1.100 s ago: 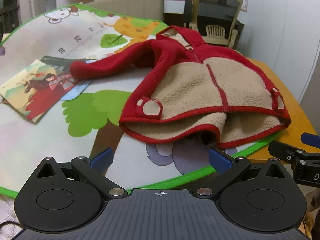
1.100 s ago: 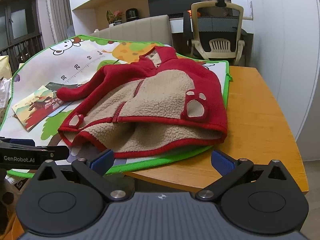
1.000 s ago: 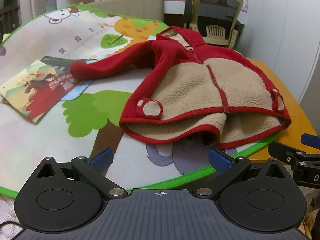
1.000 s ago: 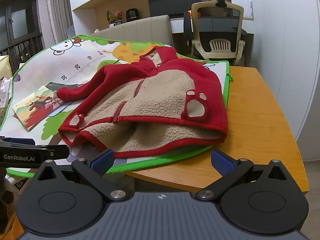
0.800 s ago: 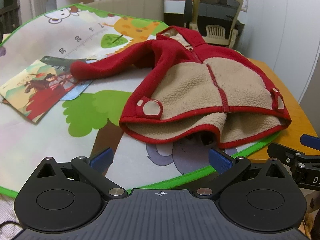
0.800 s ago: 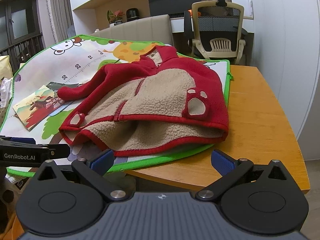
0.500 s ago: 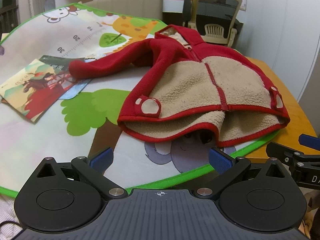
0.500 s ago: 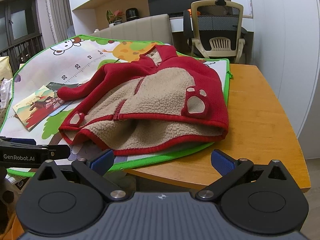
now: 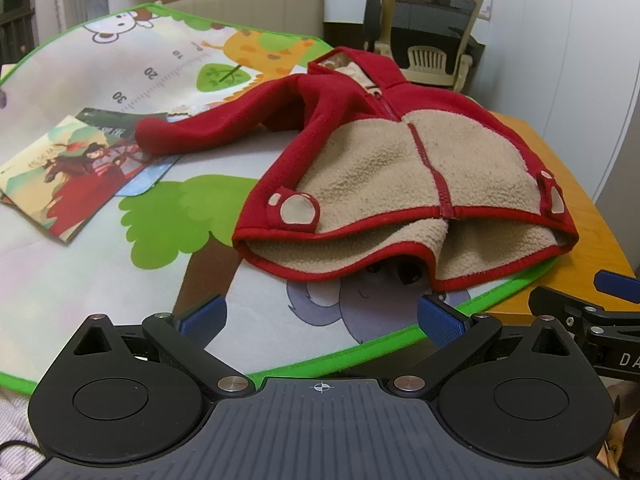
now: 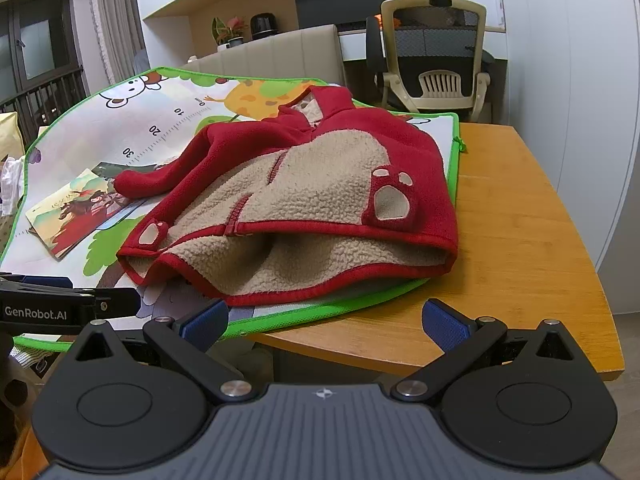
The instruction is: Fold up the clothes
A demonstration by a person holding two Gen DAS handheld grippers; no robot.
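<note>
In front of me stands a light wooden desk (image 10: 516, 216) with a rounded near edge. A green-bordered cartoon play mat (image 10: 120, 132) printed with animals and a number scale covers most of its top and leaves the wood bare along my right side, overhanging the near edge slightly.

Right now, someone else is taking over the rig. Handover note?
Left gripper: open, empty, short of the mat's near edge.
Right gripper: open, empty, over the table's near edge.
Red and beige hooded jacket lies face up on the play mat, zipped, one sleeve stretched out toward the booklets; the other sleeve is not visible. Hem faces the grippers.
Done: no fold visible.
Left: fold the sleeve in, then the body.
</note>
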